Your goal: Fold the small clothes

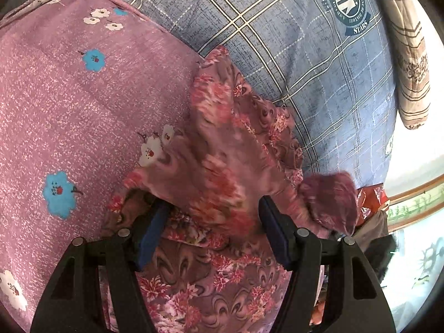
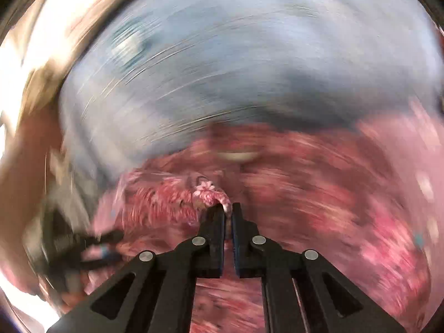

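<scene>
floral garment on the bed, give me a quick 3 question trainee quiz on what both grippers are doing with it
1. True or false: the right gripper is shut on a fold of the floral garment.
2. The left gripper is: A) wide open over the garment, B) clamped on the blue plaid quilt, C) out of view.
3. Fill in: the garment lies partly on the ____ flowered sheet.

Key: 1 true; 2 A; 3 pink

The garment [image 1: 222,144] lies on the bedsheet [image 1: 69,105], its far end against the pillow [image 1: 305,55]; a folded blanket [image 1: 408,55] lies beyond the pillow's right edge.
</scene>
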Demonstrator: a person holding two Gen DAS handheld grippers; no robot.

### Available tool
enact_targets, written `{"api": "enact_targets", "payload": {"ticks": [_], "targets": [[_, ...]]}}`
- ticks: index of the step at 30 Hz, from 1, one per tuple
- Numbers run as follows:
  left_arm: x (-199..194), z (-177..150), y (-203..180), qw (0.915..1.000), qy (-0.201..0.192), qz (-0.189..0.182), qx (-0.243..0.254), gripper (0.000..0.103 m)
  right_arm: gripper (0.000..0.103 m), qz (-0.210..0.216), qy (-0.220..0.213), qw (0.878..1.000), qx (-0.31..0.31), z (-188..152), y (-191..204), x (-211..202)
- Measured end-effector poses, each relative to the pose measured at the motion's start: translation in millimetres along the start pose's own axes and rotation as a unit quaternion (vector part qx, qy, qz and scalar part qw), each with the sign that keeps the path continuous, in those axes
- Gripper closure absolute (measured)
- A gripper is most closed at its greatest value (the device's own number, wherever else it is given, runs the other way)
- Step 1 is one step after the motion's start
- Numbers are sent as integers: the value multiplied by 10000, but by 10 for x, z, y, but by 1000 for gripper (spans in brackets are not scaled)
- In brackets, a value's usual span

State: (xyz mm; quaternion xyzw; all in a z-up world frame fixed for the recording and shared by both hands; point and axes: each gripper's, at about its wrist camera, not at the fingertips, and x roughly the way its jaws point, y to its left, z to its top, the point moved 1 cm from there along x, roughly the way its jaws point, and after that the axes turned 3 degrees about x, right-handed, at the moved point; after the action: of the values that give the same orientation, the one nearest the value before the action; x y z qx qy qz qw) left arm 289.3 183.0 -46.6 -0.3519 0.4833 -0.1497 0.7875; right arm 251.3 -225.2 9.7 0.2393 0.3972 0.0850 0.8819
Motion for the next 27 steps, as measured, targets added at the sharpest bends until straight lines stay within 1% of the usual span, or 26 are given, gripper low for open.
{"api": "enact_targets", "payload": {"ticks": [1, 2, 3, 4, 5, 7, 8, 9, 10, 13, 14, 15, 16, 17, 18, 19, 20, 22, 23, 24, 25, 27], "targets": [[5, 3, -2, 10000, 3, 0, -1, 37, 85, -36, 110, 9984, 557, 11, -306, -41], [13, 6, -13, 10000, 1, -4, -7, 37, 83, -140, 160, 9955, 920, 7, -526, -81], [11, 4, -13, 10000, -3, -5, -17, 37, 82, -264, 161, 9928, 1159, -10, -681, -120], [21, 1, -10, 10000, -2, -5, -21, 37, 80, -414, 66, 9893, 1397, -30, -847, -208], [18, -3, -10, 10000, -4, -5, -14, 37, 76, -339, -24, 9872, 1559, -42, -944, -275], [18, -5, -15, 10000, -13, 1, -12, 37, 51, -90, -222, 9837, 1781, -41, -1046, -370], [16, -5, -19, 10000, -22, 9, -8, 37, 46, -10, -351, 9827, 1816, -30, -1061, -411], [17, -5, -27, 10000, -36, 17, -1, 37, 39, 49, -414, 9831, 1783, -6, -1044, -411], [22, -5, -34, 10000, -52, 20, 2, 37, 37, 52, -425, 9841, 1722, 24, -1018, -394], [22, 2, -45, 9998, -172, -1, -43, 37, 37, -37, -319, 9869, 1579, 125, -897, -156], [27, 15, -44, 9997, -231, 2, -31, 42, 37, -127, -280, 9871, 1569, 146, -882, -68], [19, 25, -47, 9995, -321, 55, 6, 50, 43, -217, -272, 9872, 1558, 158, -859, -3], [1, 35, -65, 9990, -419, 147, 91, 72, 77, -178, -265, 9880, 1512, 154, -815, 32], [-17, 47, -72, 9986, -476, 187, 159, 82, 99, -31, -205, 9905, 1358, 195, -749, 57], [-31, 64, -45, 9984, -519, 177, 167, 83, 97, 99, -179, 9926, 1197, 255, -682, 34], [-76, 73, -36, 9981, -590, 158, 124, 87, 97, 293, -445, 9924, 1112, 300, -619, -102], [-114, 85, -27, 9979, -630, 140, 77, 88, 98, 475, -677, 9907, 1081, 305, -596, -244], [-150, 108, 7, 9982, -587, 58, -57, 88, 98, 734, -998, 9866, 1058, 313, -583, -517], [-146, 111, 30, 9984, -538, 71, -126, 88, 98, 769, -1091, 9847, 1119, 267, -638, -633], [-130, 101, 49, 9986, -487, 147, -163, 88, 97, 731, -1025, 9849, 1190, 218, -698, -652], [-119, 82, 68, 9984, -453, 308, -155, 88, 97, 611, -756, 9871, 1274, 134, -789, -602], [-92, 49, 82, 9978, -386, 531, -116, 88, 95, 71, 26, 9918, 1279, -85, -978, -393]]}}
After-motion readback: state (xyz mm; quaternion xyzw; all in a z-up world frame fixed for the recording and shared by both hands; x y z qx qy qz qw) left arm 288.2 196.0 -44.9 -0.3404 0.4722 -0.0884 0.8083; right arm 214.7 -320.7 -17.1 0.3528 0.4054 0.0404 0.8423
